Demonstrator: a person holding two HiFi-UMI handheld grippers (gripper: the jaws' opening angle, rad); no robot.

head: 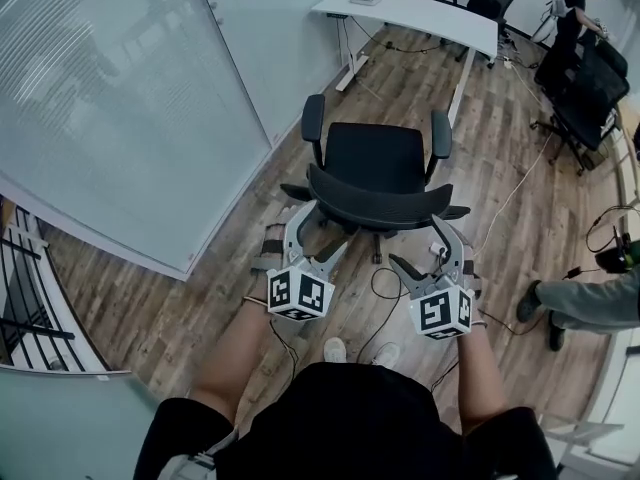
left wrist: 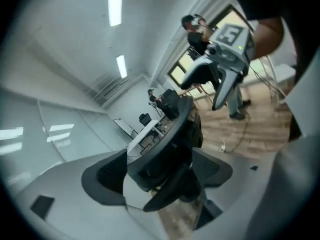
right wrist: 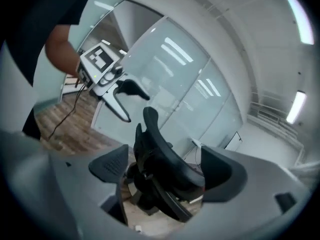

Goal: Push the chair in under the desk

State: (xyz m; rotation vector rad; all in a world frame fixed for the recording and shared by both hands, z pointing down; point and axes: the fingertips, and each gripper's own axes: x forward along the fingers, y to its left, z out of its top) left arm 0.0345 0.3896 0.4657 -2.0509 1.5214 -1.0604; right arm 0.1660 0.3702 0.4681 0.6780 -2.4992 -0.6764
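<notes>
Left tongs (head: 315, 230): spread wide, astride the left end of the backrest's top rim; no pad plainly pressed on it.
Right tongs (head: 425, 248): equally wide, astride the rim's right end, gripping nothing.
Backrest (head: 375, 200): black mesh, the part of the chair closest to the person, spanning the gap between both tongs.
Chair (head: 375, 156): stood on the wooden floor (head: 200, 298), seat turned away from the person, well apart from the bench.
Cable (head: 385, 286): lay looped on the floor just beside the chair's base.
Bench (head: 420, 10): white, far across the room, beyond the chair.
Step in hand: probably seating both tongs on the backrest, ready to push.
Doing it well: press evenly on both ends so the chair rolls straight, aim the seat between the bench legs, steer clear of the cable, and slow down before the armrests meet the bench edge.
</notes>
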